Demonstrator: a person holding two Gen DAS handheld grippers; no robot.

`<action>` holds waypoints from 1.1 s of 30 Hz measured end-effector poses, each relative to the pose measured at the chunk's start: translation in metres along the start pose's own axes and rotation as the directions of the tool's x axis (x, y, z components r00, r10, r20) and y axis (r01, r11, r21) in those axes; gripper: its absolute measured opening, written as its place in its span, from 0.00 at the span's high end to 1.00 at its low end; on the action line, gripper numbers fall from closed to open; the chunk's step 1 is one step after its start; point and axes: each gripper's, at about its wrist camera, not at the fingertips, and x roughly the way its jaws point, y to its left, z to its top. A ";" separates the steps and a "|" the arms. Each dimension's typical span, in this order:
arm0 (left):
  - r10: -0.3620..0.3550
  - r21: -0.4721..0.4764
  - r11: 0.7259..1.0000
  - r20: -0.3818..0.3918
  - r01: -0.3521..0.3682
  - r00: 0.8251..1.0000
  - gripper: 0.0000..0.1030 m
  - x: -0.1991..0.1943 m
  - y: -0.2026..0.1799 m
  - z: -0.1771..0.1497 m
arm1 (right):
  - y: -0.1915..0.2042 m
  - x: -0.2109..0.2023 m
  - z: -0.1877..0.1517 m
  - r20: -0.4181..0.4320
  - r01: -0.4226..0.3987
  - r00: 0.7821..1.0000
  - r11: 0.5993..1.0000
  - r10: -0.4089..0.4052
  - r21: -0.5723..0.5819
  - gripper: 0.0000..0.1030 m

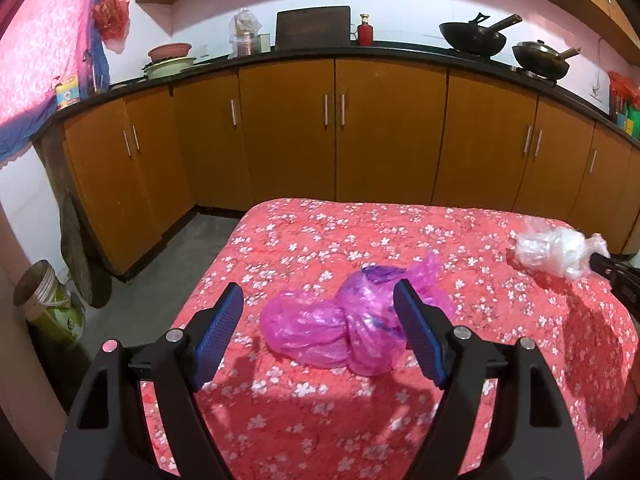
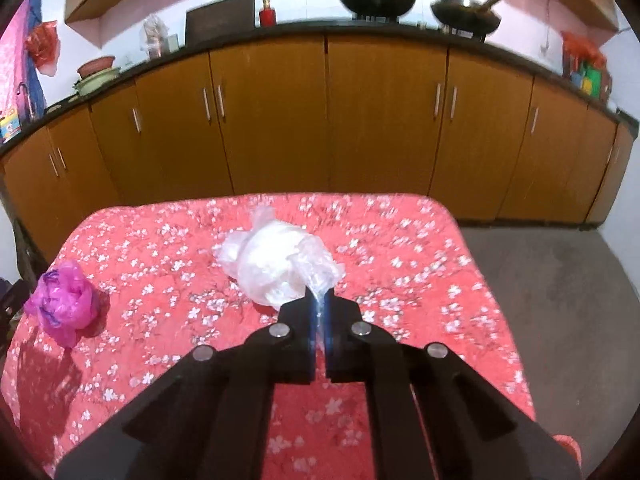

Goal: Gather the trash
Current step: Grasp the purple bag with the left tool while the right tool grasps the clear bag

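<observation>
A: What do I have under the left gripper (image 1: 318, 304)?

B: Its jaws stand wide apart, blue ribbed pads (image 1: 222, 330) facing inward. The pink bag (image 1: 344, 320), thin crinkled translucent film with a purple patch, lies bunched on the tablecloth (image 1: 320, 236) between the pads; the right-hand pad overlaps it in view, but I cannot tell whether it touches. Nothing is gripped.

A: And the right gripper (image 2: 319, 306)?

B: Closed to a narrow slit, pinching a twisted tail of the clear bag (image 2: 276, 268), a glossy, wrinkled whitish bundle resting on the cloth just ahead of the fingertips. The pink bag sits well apart from it, near the table's left edge in the right wrist view.

A: Any writing I can read?

B: None legibly. A small printed carton (image 1: 67, 92) stands on the dark counter (image 1: 400, 53), its label too blurred to read. The cloth is coral red with white blossoms; the cabinets (image 1: 288, 128) are smooth orange-brown with metal bar handles.
</observation>
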 end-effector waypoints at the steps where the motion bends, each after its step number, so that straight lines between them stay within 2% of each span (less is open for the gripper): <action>1: 0.000 0.000 1.000 0.000 0.000 1.000 0.25 0.001 -0.001 0.000 | 0.000 -0.004 0.000 0.013 0.005 1.000 1.000 -0.005 -0.003 0.96; 4: 0.001 0.003 1.000 -0.006 -0.001 1.000 0.25 0.004 -0.006 0.000 | 0.003 -0.012 -0.002 0.041 0.015 0.999 1.000 -0.014 -0.024 0.96; 11: 0.006 0.038 0.999 -0.018 -0.005 1.000 0.25 0.013 -0.018 0.002 | 0.006 -0.019 -0.002 0.041 0.001 0.999 0.999 0.001 -0.044 0.96; 14: 0.016 0.036 0.999 -0.043 -0.014 0.999 0.29 0.023 -0.017 0.004 | 0.006 -0.022 -0.003 0.044 -0.006 0.999 0.999 0.008 -0.041 0.96; 16: 0.008 0.028 1.000 -0.077 -0.006 0.997 0.37 0.031 -0.014 0.004 | 0.006 -0.024 -0.003 0.044 -0.010 0.999 0.999 0.012 -0.040 0.96; 17: -0.011 0.014 1.000 -0.094 0.012 0.995 0.44 0.035 -0.012 0.005 | 0.007 -0.024 -0.004 0.045 -0.010 0.999 0.999 0.012 -0.040 0.96; 19: -0.021 0.019 1.000 -0.096 0.023 0.995 0.67 0.036 -0.013 0.006 | 0.007 -0.025 -0.005 0.044 -0.013 0.999 0.999 0.015 -0.042 0.96; 22: -0.017 0.060 0.998 -0.092 0.023 0.996 0.82 0.033 -0.021 0.004 | 0.008 -0.028 -0.006 0.042 -0.017 0.999 0.999 0.019 -0.043 0.96; 25: -0.005 0.049 0.999 -0.095 0.009 0.995 0.90 0.032 -0.019 0.003 | 0.007 -0.030 -0.006 0.047 -0.019 0.999 0.999 0.021 -0.040 0.96; 33: -0.085 0.040 0.995 -0.069 0.088 0.994 0.94 0.000 -0.014 -0.007 | -0.002 -0.049 -0.007 0.056 -0.030 0.998 0.999 0.031 -0.023 0.96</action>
